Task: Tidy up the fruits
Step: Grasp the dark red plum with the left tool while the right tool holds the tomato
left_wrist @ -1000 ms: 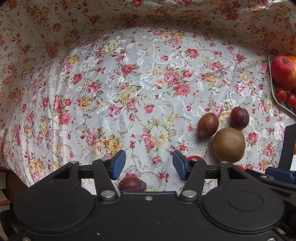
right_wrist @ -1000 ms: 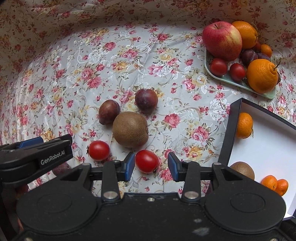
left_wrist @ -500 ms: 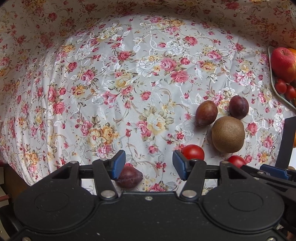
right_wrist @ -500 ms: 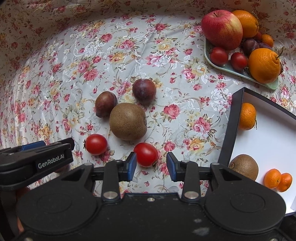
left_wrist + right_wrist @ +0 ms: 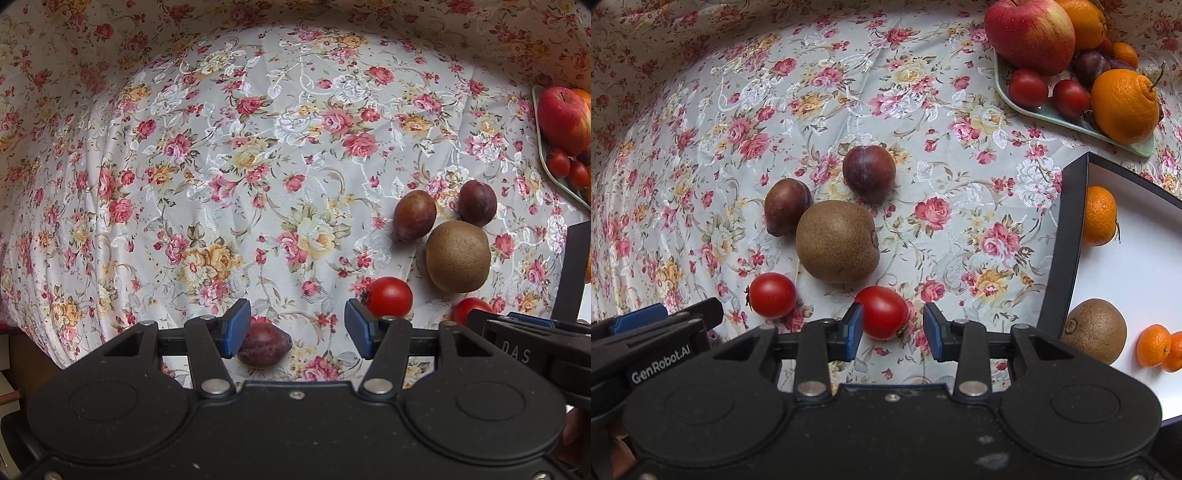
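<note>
Hovering over the floral tablecloth (image 5: 229, 155), we keep our left gripper (image 5: 293, 334) spread beside a plum (image 5: 264, 350) and our right gripper (image 5: 893, 332) spread around a tomato (image 5: 882, 312), not pinching it

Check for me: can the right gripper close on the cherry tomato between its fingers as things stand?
Probably yes. The right gripper has the cherry tomato between its fingers, with a gap at the right pad. The kiwi lies clear beyond it.

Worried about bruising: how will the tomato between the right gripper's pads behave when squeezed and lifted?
The tomato looks smooth and glossy, so probably slippery. Round on flat cloth, it may roll if nudged. It likely is soft; the right gripper should squeeze gently.
</note>
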